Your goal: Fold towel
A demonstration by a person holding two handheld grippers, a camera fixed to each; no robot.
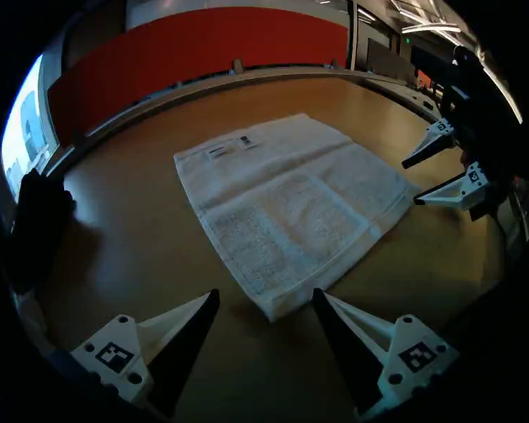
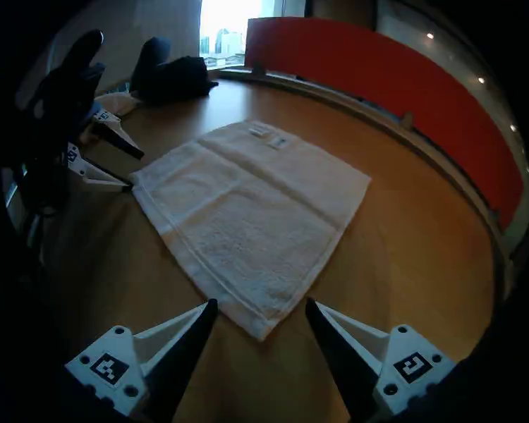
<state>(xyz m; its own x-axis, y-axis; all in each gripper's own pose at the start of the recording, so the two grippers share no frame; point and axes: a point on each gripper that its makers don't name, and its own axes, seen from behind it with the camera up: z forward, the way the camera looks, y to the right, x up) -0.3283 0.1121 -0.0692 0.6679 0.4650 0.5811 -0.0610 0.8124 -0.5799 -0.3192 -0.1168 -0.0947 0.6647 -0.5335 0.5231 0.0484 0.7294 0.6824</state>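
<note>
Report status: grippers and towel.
Left gripper open, at a towel corner. Right gripper open, at another corner. Towel flat on table, ungripped. Dark bundle well clear.

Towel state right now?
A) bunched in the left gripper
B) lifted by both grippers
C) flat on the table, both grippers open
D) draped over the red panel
C: the white towel lies spread flat on the wooden table, and the left gripper and right gripper each stand open at a towel corner, clamping nothing.
</note>
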